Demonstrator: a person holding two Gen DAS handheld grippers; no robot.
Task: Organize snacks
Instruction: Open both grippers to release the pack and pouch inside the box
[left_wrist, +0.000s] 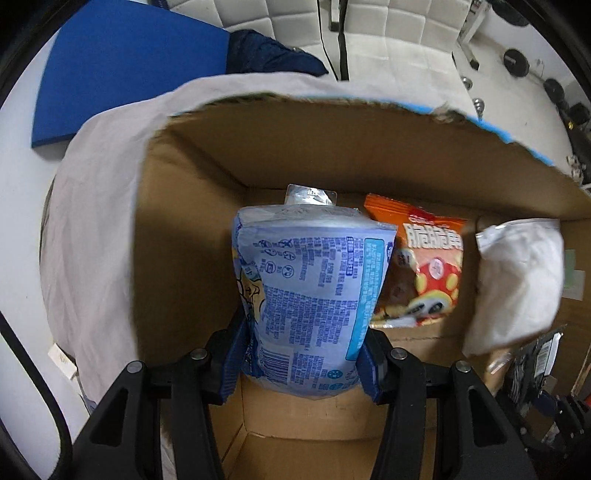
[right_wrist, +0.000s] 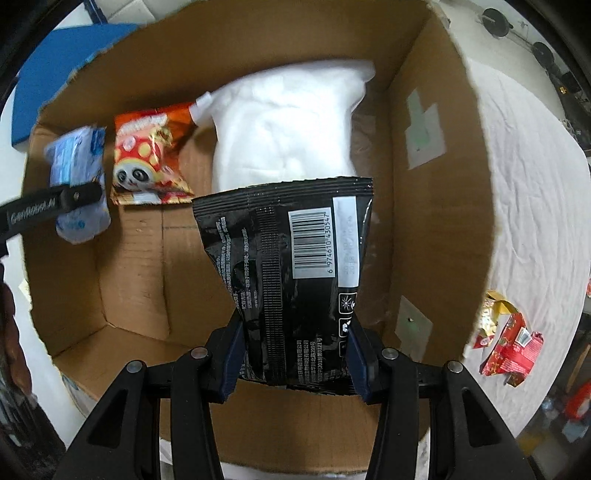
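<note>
The blue-padded fingers (left_wrist: 371, 369) of the left gripper (left_wrist: 301, 365) are closed on the lower part of a pale blue snack bag (left_wrist: 314, 288), which is held upright inside an open cardboard box (left_wrist: 332, 155); in the same way a black snack bag (right_wrist: 295, 266) is pinched at its lower end between the pads of the right gripper (right_wrist: 293, 354) and is carried over the box floor. Both bags are seen within the box walls but are not yet let go, and whether either touches the bottom cannot be told. Just beside the blue bag, an orange-red panda packet (left_wrist: 421, 266) is already lying on the box floor, and a white pouch (right_wrist: 291, 129) has been laid against the far wall, so part of the sorting is judged to be done. Outside the box, on the white cloth (right_wrist: 532, 184) that covers the table, a few red and gold wrappers (right_wrist: 506, 339) are left near the edge, well apart from the box; these are presumably still to be gathered. A blue mat (left_wrist: 122, 70) is seen beyond the cloth. The task is judged to be about midway: two packs stowed, two in hand, some outstanding.
</note>
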